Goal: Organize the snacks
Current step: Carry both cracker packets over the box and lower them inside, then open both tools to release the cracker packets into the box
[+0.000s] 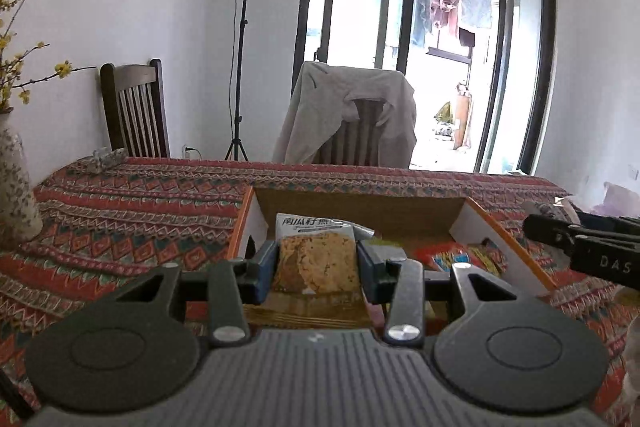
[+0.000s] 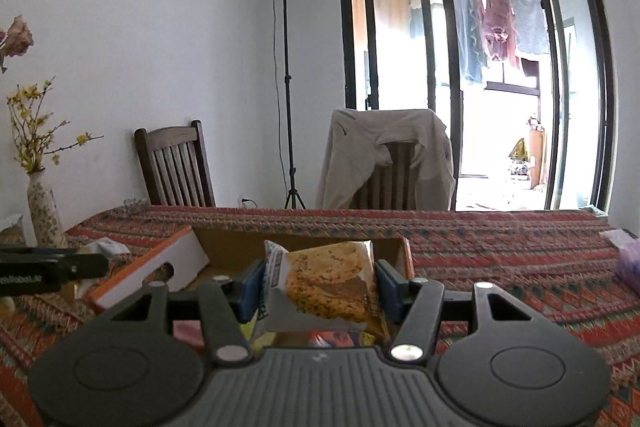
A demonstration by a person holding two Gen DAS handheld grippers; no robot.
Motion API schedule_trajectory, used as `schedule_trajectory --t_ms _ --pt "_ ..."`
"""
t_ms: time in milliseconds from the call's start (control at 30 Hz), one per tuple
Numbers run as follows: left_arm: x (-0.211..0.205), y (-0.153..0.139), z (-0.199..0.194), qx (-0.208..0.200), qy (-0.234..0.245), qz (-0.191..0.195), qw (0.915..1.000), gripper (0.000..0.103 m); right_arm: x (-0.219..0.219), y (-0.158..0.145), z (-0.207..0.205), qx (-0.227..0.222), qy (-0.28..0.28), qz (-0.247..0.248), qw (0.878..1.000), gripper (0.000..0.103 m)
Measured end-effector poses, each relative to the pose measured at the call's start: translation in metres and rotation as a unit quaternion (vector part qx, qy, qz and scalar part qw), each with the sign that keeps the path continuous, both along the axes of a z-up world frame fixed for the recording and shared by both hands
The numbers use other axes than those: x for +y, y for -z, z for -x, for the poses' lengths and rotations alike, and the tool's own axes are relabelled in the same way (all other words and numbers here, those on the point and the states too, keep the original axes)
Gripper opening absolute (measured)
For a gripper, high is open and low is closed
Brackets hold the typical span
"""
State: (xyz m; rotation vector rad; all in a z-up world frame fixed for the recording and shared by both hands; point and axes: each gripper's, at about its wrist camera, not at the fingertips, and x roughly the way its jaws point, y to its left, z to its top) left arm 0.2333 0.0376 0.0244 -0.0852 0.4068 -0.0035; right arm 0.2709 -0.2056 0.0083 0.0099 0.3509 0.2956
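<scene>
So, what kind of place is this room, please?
Probably a home dining room: a table under a red patterned woven cloth, a dark wooden slatted chair, and laundry hanging on the balcony.

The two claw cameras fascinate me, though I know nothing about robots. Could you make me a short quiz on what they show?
1. True or false: the left claw is empty.
2. What does the right claw grip? A) a cookie packet B) a vase C) a spoon
3. Fill in: below both claws sits an open cardboard ____ holding snacks.

Key:
1. False. It is clamped on a cookie packet.
2. A. Its cookie packet sits between the blue pads.
3. Box, on the patterned tablecloth; a red snack pack lies inside.
</scene>
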Motion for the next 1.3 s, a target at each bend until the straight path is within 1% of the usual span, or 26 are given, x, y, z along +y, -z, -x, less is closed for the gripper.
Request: schedule_trajectory --t_ms 167,300,400,467,533,633,800,900,933,967,1000,1033,1067,1100,1133,1167,1200,1300 --pt "-0.004 0.001 -0.027 0.003 -0.006 0.006 1.0 0.043 0.016 0.004 -0.034 0.018 0.005 -0.003 1.0 0.057" --pt "-0.001 0.007 -0.047 0.01 -0.016 0.02 0.9996 0.043 0.024 0.019 -0.056 0.028 0.012 0.007 1.0 0.057" --pt "0.0 0.014 -0.06 0.013 -0.021 0.017 0.9996 0.043 0.023 0.032 -0.068 0.041 0.015 0.0 0.999 0.057" --pt "0.0 0.021 -0.064 0.012 -0.023 0.016 0.9995 0.043 0.019 0.042 -0.07 0.045 0.014 -0.006 0.999 0.057" --pt "-0.002 0.03 -0.065 0.007 -0.03 0.008 0.9995 0.043 0.018 0.048 -0.07 0.05 0.013 -0.009 0.999 0.057" --pt "-0.006 0.037 -0.066 0.011 -0.019 -0.003 0.9997 0.043 0.018 0.053 -0.069 0.058 0.012 -0.011 0.998 0.058" --pt "-0.006 0.049 -0.068 0.023 -0.009 -0.012 0.9996 0.043 0.024 0.062 -0.067 0.064 0.01 0.006 0.998 0.058" --pt "-0.003 0.054 -0.069 0.026 -0.005 -0.005 0.9996 0.044 0.026 0.065 -0.065 0.062 0.009 0.015 0.998 0.061" --pt "-0.003 0.054 -0.068 0.022 -0.003 -0.003 0.9997 0.049 0.026 0.065 -0.065 0.063 0.008 0.015 0.998 0.064" --pt "-0.003 0.053 -0.065 0.016 -0.001 -0.002 0.9999 0.062 0.026 0.065 -0.065 0.064 0.008 0.015 0.998 0.064" --pt "-0.003 0.052 -0.063 0.009 0.0 -0.002 1.0 0.071 0.026 0.065 -0.065 0.065 0.008 0.015 0.998 0.065" --pt "-0.004 0.051 -0.059 -0.002 -0.001 -0.001 1.0 0.089 0.025 0.066 -0.065 0.066 0.01 0.014 0.998 0.067" --pt "-0.004 0.049 -0.055 -0.014 -0.004 -0.002 0.9999 0.098 0.024 0.066 -0.065 0.067 0.01 0.012 0.998 0.07" --pt "-0.004 0.047 -0.052 -0.023 -0.005 -0.003 0.9997 0.101 0.023 0.065 -0.065 0.066 0.011 0.008 0.998 0.081" --pt "-0.004 0.046 -0.049 -0.033 -0.007 -0.002 0.9994 0.103 0.021 0.065 -0.064 0.064 0.012 0.003 0.998 0.095" --pt "-0.005 0.045 -0.047 -0.038 -0.008 0.0 0.9992 0.103 0.019 0.065 -0.064 0.063 0.012 -0.003 0.998 0.102" --pt "-0.004 0.044 -0.047 -0.04 -0.009 0.002 0.9992 0.103 0.018 0.065 -0.064 0.062 0.013 -0.008 0.998 0.103" --pt "-0.003 0.044 -0.047 -0.036 -0.009 0.007 0.9993 0.103 0.018 0.065 -0.065 0.06 0.02 -0.009 0.998 0.103"
